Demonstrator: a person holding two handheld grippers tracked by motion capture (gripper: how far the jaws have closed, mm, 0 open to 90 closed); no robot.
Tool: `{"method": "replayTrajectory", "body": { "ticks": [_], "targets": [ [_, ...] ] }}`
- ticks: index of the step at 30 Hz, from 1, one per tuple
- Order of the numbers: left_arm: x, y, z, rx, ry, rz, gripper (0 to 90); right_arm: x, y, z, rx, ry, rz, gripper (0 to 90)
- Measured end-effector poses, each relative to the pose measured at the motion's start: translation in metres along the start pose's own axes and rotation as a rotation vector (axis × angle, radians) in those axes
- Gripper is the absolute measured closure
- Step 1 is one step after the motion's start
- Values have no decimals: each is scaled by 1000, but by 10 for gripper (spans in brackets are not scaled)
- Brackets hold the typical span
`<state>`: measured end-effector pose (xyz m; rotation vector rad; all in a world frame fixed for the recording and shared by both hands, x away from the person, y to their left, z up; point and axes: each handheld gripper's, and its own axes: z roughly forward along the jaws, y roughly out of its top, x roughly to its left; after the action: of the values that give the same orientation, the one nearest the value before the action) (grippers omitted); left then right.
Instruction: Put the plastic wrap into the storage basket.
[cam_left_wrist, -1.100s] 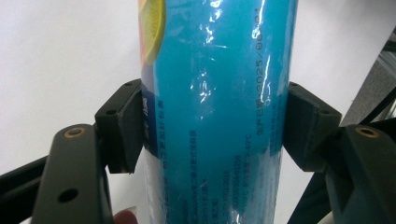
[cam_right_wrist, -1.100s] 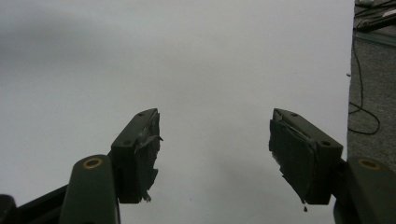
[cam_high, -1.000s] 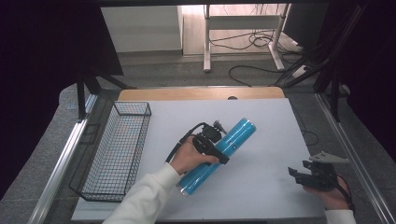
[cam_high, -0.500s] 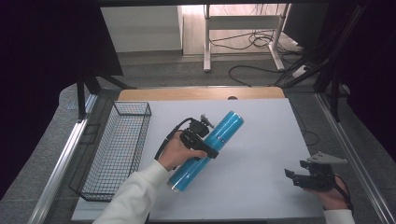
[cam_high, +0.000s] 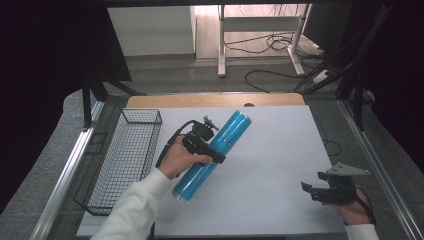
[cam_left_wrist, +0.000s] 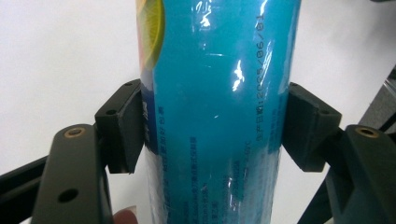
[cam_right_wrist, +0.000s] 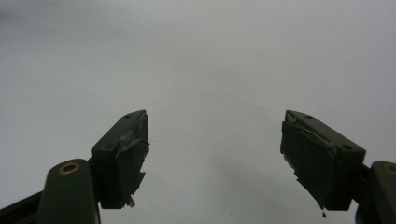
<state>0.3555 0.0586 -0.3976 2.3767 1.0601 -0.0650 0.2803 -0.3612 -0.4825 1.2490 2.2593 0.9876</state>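
A long blue tube (cam_high: 216, 149) with printed text lies slanted over the white table (cam_high: 280, 150), held clear of it near its middle. My left gripper (cam_high: 206, 145) is shut on the blue tube (cam_left_wrist: 219, 116), its two black pads (cam_left_wrist: 122, 122) pressing on either side. My right gripper (cam_high: 311, 191) stays low at the table's front right corner, pointing left. Its jaws have just been opening and now stand wide apart with nothing between them (cam_right_wrist: 215, 158); worn tape hangs from its pads (cam_right_wrist: 133, 161).
A black wire basket (cam_high: 122, 160) stands along the table's left edge. A wooden strip (cam_high: 215, 100) runs along the far edge. Cables and a desk frame (cam_high: 260, 30) lie on the floor beyond. Metal rails (cam_high: 65, 175) flank the table.
My left gripper has carried the blue tube leftward and a little up, toward the basket. My right gripper has stayed in place.
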Motion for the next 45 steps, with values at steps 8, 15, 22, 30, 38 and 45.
{"method": "replayTrajectory", "body": {
  "ticks": [8, 15, 22, 30, 38, 45],
  "targets": [
    [12, 1, -21, -3, 30, -13, 317, 2, 1, 0, 4, 3, -9, 238],
    [22, 1, -36, -14, 54, -44, 317, 2, 2, 0, 2, 2, -7, 238],
    [32, -1, -52, -20, 95, -60, 317, 2, 2, 0, 5, -5, -9, 238],
    [43, -6, -69, -40, 120, -91, 317, 2, 2, 1, 13, -10, -8, 238],
    [49, -12, -87, -54, 160, -102, 317, 1, 1, 1, 16, -17, -7, 238],
    [54, -18, -98, -62, 169, -116, 317, 2, 1, 2, 21, -22, -5, 238]
  ]
}}
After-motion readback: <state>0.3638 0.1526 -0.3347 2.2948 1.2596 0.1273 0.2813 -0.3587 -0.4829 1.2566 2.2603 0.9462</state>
